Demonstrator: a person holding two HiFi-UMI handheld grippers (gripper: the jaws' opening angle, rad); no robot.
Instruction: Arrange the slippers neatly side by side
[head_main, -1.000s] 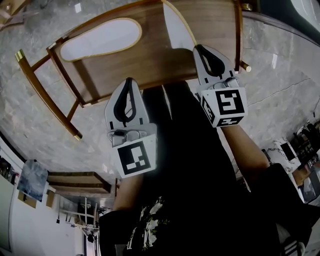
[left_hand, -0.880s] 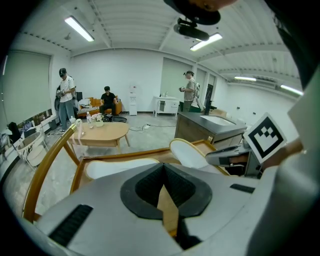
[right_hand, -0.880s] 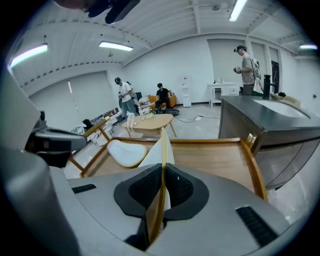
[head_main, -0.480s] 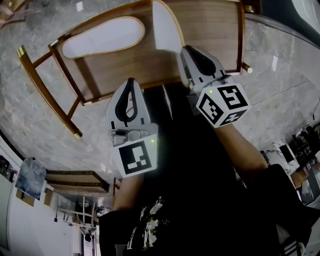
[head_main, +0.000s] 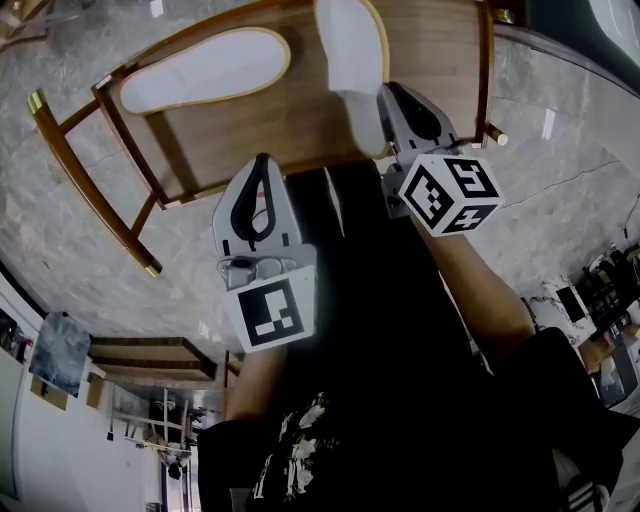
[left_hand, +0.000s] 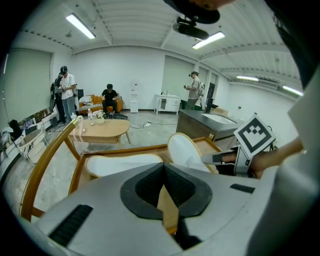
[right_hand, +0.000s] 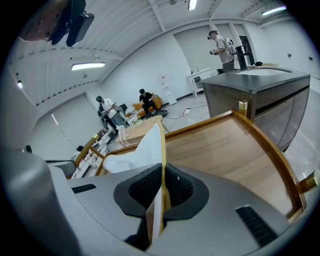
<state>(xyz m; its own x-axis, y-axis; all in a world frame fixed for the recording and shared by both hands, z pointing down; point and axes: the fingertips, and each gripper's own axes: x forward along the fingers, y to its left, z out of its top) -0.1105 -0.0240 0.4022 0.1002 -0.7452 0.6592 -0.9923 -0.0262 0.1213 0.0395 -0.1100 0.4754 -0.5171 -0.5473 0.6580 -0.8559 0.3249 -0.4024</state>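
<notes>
Right claw pinching slipper: edge-on own view, white oval head view. Left claw closed, empty.

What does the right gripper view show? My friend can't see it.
The right gripper pinches a white slipper by its edge, seen edge-on over a wooden table. Behind is a big bright room with people far away.

2 slippers: white matt cloth, tan edging; table: smooth wood; floor: glossy grey marble-look.
</notes>
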